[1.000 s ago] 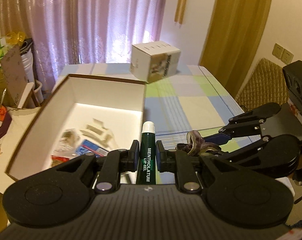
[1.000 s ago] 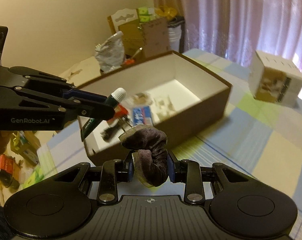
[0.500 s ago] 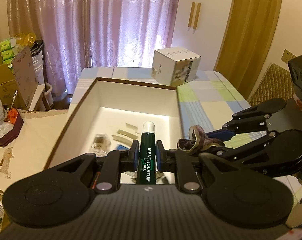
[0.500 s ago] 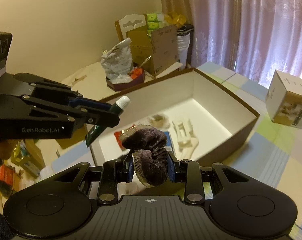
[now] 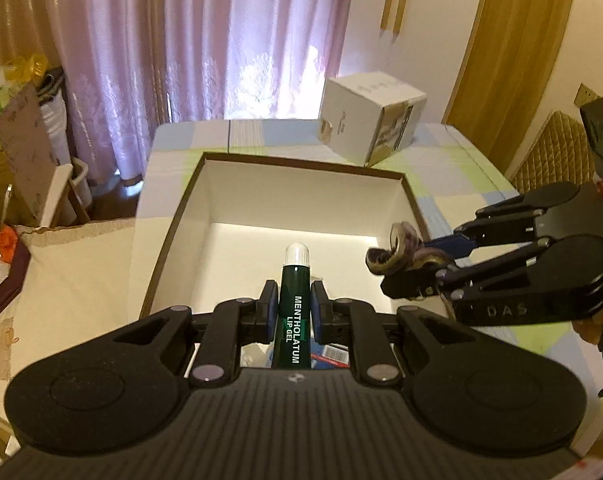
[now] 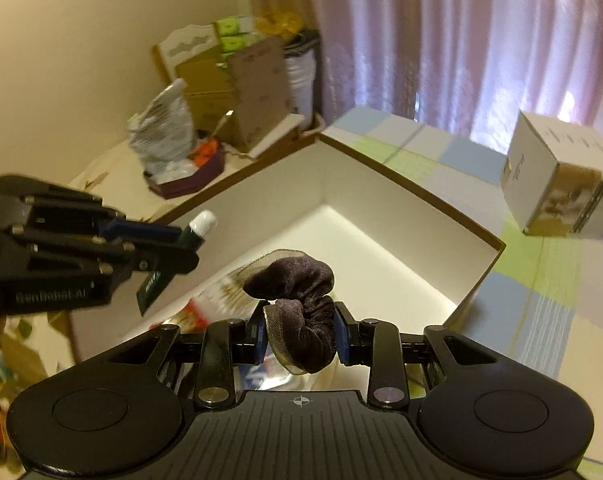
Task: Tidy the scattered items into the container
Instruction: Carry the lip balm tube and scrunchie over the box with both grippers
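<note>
We've swung in over the container now: a second ago the open box sat off to one side of both views, and here its white floor fills the middle under both tools. That puts us, by our reading, right at the drop, with only the release left for these two items.

The box rests on the checked table, and a smaller white carton stands beyond its far rim. A few small packets already lie on the box floor, too blurred to name.

Our right hand-held gripper is clamped on a dark velvet scrunchie, held above the near half of the box; it hasn't loosened across the last second. Our left hand-held gripper is likewise closed tight on a dark green lip gel tube, white cap pointing forward over the box interior.

Writing: the tube reads "MENTHOLATUM LIP GEL". The left tool's side, seen from the right wrist, shows blurred lettering that looks like "GenRobot.AI". The right tool's arm carries "DAS". The carton's print is too small to read.
</note>
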